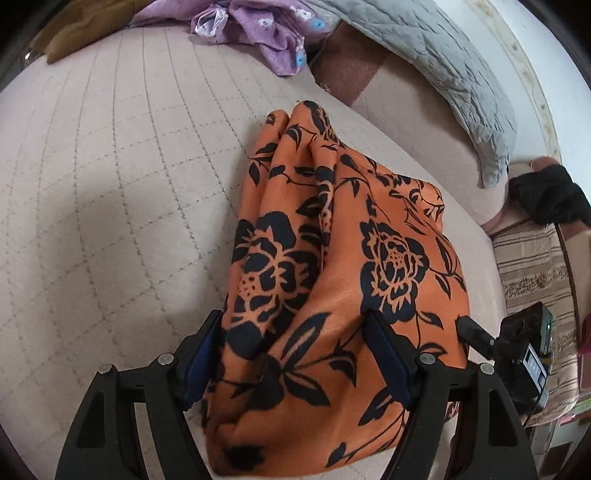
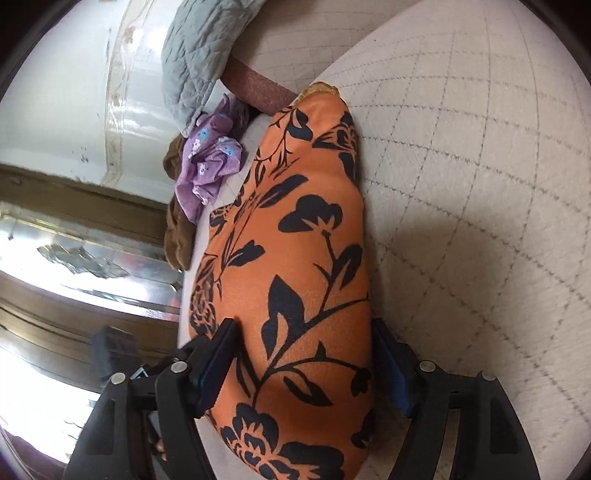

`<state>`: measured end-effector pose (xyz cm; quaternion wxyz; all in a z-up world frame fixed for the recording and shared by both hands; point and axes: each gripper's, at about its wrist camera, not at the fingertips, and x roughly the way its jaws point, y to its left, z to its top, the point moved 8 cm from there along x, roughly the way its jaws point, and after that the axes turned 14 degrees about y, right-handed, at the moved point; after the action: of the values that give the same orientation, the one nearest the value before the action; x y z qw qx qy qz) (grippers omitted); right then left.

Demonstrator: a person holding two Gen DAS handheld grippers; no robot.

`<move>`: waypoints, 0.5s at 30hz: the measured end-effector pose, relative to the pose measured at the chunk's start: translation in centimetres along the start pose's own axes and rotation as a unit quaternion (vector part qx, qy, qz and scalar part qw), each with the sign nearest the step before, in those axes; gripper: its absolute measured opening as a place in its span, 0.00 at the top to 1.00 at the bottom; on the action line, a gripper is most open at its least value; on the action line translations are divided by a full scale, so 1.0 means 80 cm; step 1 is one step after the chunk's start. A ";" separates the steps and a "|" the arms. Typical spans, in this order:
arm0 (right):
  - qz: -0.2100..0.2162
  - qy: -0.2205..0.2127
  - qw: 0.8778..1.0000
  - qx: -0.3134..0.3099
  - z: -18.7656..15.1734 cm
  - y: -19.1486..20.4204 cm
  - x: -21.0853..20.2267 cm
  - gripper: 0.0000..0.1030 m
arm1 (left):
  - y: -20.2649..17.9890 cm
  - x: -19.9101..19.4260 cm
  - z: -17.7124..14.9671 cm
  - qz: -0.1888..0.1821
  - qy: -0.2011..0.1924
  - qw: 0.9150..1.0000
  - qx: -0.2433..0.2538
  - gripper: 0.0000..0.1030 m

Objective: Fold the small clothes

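While the quilted bed [image 1: 110, 166] stretches pale and wide under everything, the orange flowered garment [image 1: 332, 258] lies bunched along it in a long, rumpled heap, near the mattress edge in the left wrist view. Beyond it sit a grey quilted blanket [image 1: 443, 74], a crumpled purple flowered cloth [image 1: 266, 33] and a brown cloth [image 2: 177, 236], all well apart from the action. Now the tools: the left gripper [image 1: 295, 354] hangs over the near end of the orange fabric, jaws spread wide with cloth running between them, and the pads do not look to be pressing it. The right gripper [image 2: 306, 365] straddles the other end the same way, jaws spread, fabric bulging up between, no pinch evident. My read: this is the laying-down stage of a fold, the garment resting on the bed and not yet flat. Next call, I'd say, is to take an edge or corner cleanly and smooth those ridges before folding.
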<state>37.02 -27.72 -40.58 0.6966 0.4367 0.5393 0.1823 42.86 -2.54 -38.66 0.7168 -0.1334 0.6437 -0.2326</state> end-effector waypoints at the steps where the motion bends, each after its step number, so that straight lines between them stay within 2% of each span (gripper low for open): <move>1: -0.001 -0.001 1.000 -0.002 0.000 0.001 0.001 0.27 | -0.003 0.001 0.001 -0.002 -0.003 1.000 0.002 0.25; 4: -0.010 -0.007 1.000 -0.012 -0.002 0.005 0.005 0.27 | -0.009 0.007 0.004 -0.010 -0.008 1.000 -0.003 0.27; 5: -0.020 -0.010 1.000 -0.020 -0.003 0.007 0.007 0.30 | -0.011 0.009 0.007 -0.006 -0.012 1.000 -0.004 0.31; 6: -0.028 -0.011 0.999 -0.028 -0.004 0.010 0.008 0.31 | -0.011 0.007 0.008 -0.005 -0.013 1.000 -0.004 0.40; 10: -0.070 -0.024 0.995 -0.065 -0.009 0.024 0.006 0.48 | -0.020 -0.002 0.009 0.011 -0.032 0.999 0.010 0.59; 13: -0.097 -0.040 0.990 -0.092 -0.011 0.036 -0.002 0.56 | -0.034 -0.015 0.008 0.028 -0.052 0.998 0.027 0.67; 15: -0.105 -0.050 0.988 -0.103 -0.012 0.043 -0.007 0.59 | -0.049 -0.027 0.005 0.032 -0.069 0.996 0.040 0.68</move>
<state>36.65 -25.86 -37.51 0.7790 0.3122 0.5252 0.1405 42.47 -4.84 -34.81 0.7711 -0.0997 0.5871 -0.2255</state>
